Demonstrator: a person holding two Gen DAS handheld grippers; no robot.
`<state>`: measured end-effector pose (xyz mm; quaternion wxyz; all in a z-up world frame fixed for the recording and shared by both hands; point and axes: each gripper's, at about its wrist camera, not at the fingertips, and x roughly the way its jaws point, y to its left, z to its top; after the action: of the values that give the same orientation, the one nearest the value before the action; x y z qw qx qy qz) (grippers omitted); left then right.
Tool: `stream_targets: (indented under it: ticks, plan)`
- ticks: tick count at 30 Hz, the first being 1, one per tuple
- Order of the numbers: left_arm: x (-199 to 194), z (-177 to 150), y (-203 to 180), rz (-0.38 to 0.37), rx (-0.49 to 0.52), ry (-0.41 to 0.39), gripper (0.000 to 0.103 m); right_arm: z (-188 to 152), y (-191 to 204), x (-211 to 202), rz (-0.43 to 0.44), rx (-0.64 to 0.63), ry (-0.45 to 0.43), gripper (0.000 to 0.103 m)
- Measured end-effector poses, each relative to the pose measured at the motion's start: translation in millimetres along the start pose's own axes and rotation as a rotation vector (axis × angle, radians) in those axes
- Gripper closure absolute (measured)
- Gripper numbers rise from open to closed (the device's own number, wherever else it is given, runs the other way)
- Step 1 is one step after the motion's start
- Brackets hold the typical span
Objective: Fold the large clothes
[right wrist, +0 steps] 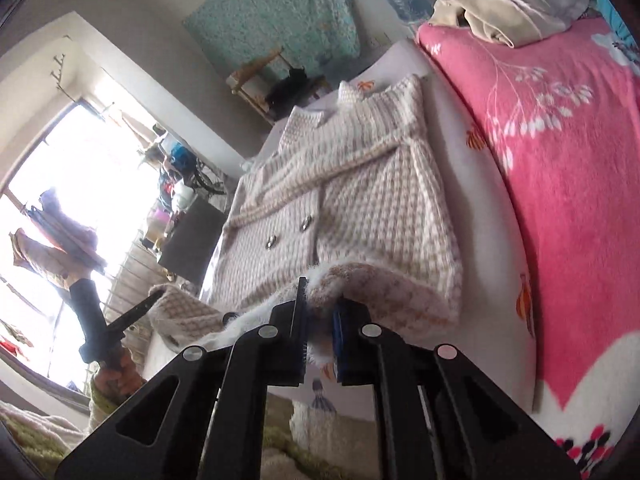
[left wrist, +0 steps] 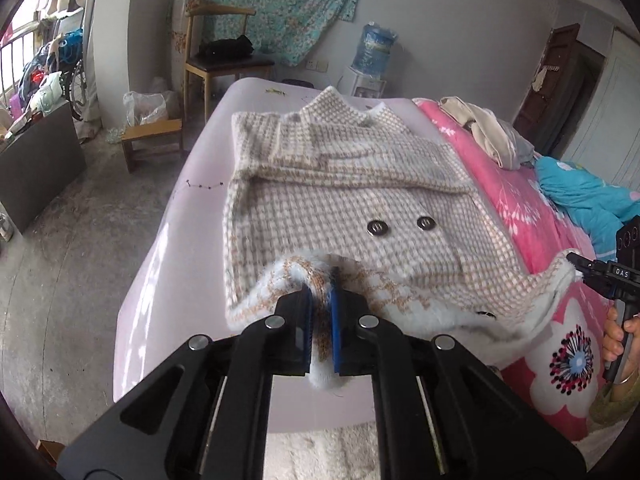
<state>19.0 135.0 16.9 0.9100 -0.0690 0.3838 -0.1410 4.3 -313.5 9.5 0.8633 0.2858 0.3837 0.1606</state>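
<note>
A beige-and-white checked knit coat (left wrist: 348, 204) with two dark buttons lies on the pale sheet of a bed, sleeves folded across its chest. My left gripper (left wrist: 322, 312) is shut on the coat's bottom hem at its left corner and holds it lifted. My right gripper (right wrist: 320, 320) is shut on the hem (right wrist: 380, 280) at the other corner, also raised off the bed. The right gripper (left wrist: 578, 266), held by a hand, shows at the far right of the left wrist view; the left gripper (right wrist: 154, 300) shows at the lower left of the right wrist view.
A pink flowered blanket (left wrist: 532, 216) covers the bed's right side, with a heap of beige clothes (left wrist: 484, 132) and a blue quilt (left wrist: 580, 196) on it. A wooden chair (left wrist: 224, 60), a low stool (left wrist: 154, 142) and a water dispenser (left wrist: 370, 64) stand beyond the bed.
</note>
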Motion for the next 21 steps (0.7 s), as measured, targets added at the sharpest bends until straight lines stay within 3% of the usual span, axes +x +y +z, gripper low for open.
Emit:
stream_targets:
  ticks: [4, 8, 11, 13, 14, 16, 18, 21]
  plan:
    - [22, 34, 13, 0.009, -0.03, -0.035, 0.096, 41, -9, 19, 0.026, 0.041, -0.06, 0.093]
    - [62, 57, 21, 0.016, -0.045, -0.018, 0.092, 73, -23, 53, 0.002, 0.088, -0.06, 0.091]
    - [89, 67, 31, -0.01, -0.088, 0.021, 0.085, 86, -37, 77, -0.012, 0.132, -0.039, 0.078]
    - [100, 70, 40, -0.059, -0.141, 0.046, 0.075, 93, -46, 87, -0.045, 0.163, -0.039, 0.05]
    - [102, 71, 44, -0.087, -0.169, 0.043, 0.066, 95, -49, 87, -0.077, 0.168, -0.061, 0.044]
    - [97, 69, 46, -0.074, -0.182, -0.007, 0.056, 100, -51, 86, -0.121, 0.151, -0.091, 0.042]
    - [93, 69, 39, -0.092, -0.144, -0.028, 0.056, 100, -45, 86, -0.151, 0.112, -0.1, 0.042]
    - [88, 60, 18, -0.208, -0.076, -0.013, 0.056, 90, -15, 97, -0.16, -0.042, -0.049, 0.042]
